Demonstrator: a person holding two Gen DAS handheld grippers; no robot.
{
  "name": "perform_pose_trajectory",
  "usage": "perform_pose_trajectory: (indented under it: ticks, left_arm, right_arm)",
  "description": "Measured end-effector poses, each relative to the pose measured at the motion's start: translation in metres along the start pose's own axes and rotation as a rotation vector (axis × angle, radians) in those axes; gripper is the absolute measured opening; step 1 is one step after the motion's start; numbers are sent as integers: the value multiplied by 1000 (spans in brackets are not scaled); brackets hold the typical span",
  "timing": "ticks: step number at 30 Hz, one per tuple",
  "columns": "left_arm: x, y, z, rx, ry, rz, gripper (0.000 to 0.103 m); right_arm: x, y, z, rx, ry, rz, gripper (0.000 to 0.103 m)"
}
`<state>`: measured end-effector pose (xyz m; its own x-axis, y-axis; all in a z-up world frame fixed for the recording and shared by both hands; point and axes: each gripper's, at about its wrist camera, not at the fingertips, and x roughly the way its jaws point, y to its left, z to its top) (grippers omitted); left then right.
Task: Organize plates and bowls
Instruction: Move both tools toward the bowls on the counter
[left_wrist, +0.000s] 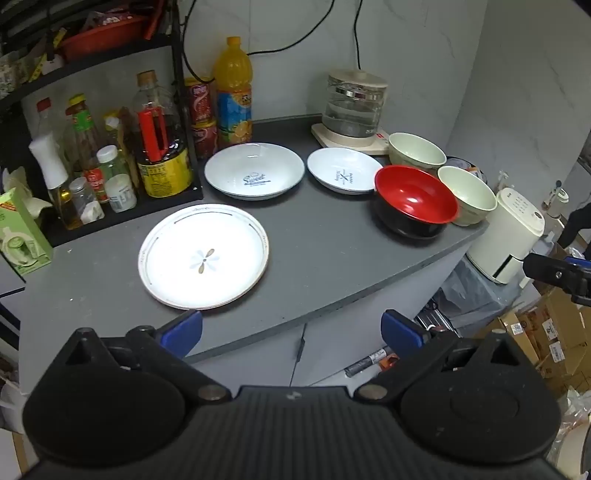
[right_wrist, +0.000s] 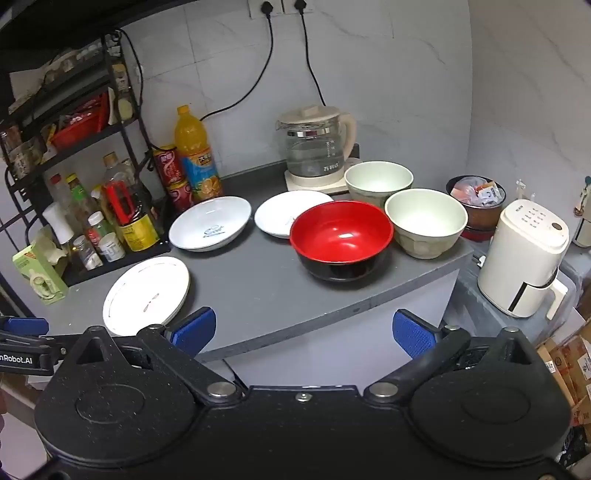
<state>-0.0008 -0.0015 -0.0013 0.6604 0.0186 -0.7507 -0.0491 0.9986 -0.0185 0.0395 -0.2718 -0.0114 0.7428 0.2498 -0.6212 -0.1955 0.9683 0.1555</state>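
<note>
On the grey counter (left_wrist: 314, 251) lie a flat white plate with a flower mark (left_wrist: 203, 256) (right_wrist: 146, 290), a deep white plate with blue lettering (left_wrist: 255, 170) (right_wrist: 209, 222), and a smaller white plate (left_wrist: 343, 170) (right_wrist: 284, 214). To their right stand a red and black bowl (left_wrist: 415, 201) (right_wrist: 340, 238) and two pale green bowls (left_wrist: 467, 194) (left_wrist: 416, 151) (right_wrist: 424, 221) (right_wrist: 378, 181). My left gripper (left_wrist: 291, 328) is open just in front of the flat plate, holding nothing. My right gripper (right_wrist: 303, 330) is open off the counter's front edge, empty.
A black rack of bottles and jars (left_wrist: 110, 158) stands at the left, with an orange juice bottle (left_wrist: 233, 92) and red cans beside it. A glass kettle (right_wrist: 317, 147) sits at the back. A cream appliance (right_wrist: 524, 258) and cardboard boxes lie right of the counter.
</note>
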Motion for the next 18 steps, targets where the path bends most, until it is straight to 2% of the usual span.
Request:
perform_pose_trajectory:
  ticks: [2,8,18]
  left_arm:
    - [-10,0,-3,-19,-8,6,102]
    - [-17,2,-8,-52,1,13,102]
    - [-24,4,-7,-54,-19,22,102]
  right_arm:
    - [-3,9,1,-55,10,-6,103]
    - [-8,10,2,-44,49,33,103]
    - [-9,9,0,-51,46,33,103]
